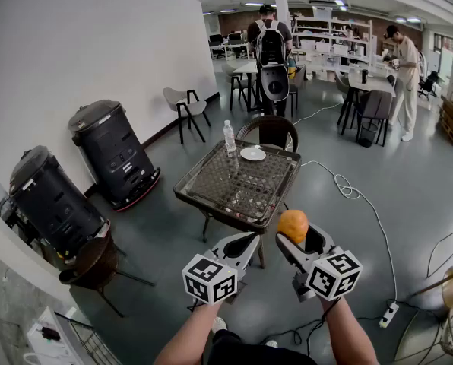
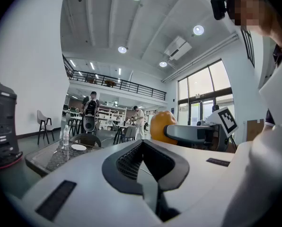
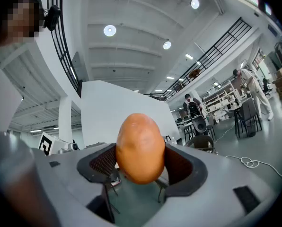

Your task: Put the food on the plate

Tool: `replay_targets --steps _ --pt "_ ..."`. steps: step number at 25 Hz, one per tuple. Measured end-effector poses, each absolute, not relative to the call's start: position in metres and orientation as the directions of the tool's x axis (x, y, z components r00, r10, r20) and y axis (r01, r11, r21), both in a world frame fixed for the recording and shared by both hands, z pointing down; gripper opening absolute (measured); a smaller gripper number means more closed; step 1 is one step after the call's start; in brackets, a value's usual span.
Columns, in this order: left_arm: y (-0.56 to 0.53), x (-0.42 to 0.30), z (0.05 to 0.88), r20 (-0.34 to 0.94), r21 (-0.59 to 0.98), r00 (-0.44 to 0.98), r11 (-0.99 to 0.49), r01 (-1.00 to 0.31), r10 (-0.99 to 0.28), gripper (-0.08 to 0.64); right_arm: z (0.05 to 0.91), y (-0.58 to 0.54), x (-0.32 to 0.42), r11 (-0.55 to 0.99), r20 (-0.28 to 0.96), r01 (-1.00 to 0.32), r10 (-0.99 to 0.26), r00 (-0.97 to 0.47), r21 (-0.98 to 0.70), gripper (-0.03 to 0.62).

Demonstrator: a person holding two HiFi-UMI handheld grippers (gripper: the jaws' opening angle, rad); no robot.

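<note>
Right gripper (image 3: 140, 161) clamps likely orange (image 3: 140, 145); head view: plate (image 1: 252, 153).

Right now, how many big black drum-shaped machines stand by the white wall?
2. One black machine stands left of the table; the other black machine sits nearer the camera. More may be hidden.

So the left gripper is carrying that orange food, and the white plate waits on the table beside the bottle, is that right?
Not quite. The right gripper carries the orange food, its jaws closed on it, as the right gripper view shows. The left gripper is shut with nothing in it. The white plate does wait on the table beside the bottle.
</note>
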State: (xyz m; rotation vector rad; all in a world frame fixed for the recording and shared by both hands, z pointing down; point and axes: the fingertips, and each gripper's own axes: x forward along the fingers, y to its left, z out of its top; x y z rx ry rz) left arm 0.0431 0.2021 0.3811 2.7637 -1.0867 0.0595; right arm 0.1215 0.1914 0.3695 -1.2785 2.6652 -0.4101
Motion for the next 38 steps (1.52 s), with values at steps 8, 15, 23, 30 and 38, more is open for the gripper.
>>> replay_targets --steps 8,15,23,30,38 --pt "0.203 0.048 0.385 0.102 0.147 0.726 -0.712 -0.687 -0.680 0.008 0.375 0.190 0.127 0.598 -0.009 -0.738 -0.779 -0.627 -0.313 0.322" --pt "0.198 0.050 0.387 0.103 0.152 0.720 -0.705 -0.693 -0.686 0.008 0.377 0.184 0.131 0.608 0.004 -0.739 -0.771 -0.636 -0.290 0.322" --pt "0.185 0.052 0.395 0.112 0.163 0.708 -0.690 -0.705 -0.697 0.008 0.378 0.171 0.138 0.622 -0.015 -0.727 -0.763 -0.647 -0.291 0.322" --pt "0.166 0.051 0.400 0.128 0.169 0.703 -0.683 -0.710 -0.699 0.008 0.381 0.155 0.140 0.622 -0.023 -0.720 -0.761 -0.648 -0.306 0.322" --pt "0.127 0.050 0.408 0.131 0.180 0.721 -0.699 -0.692 -0.680 0.008 0.387 0.120 0.140 0.610 -0.018 -0.731 -0.771 -0.636 -0.308 0.322"
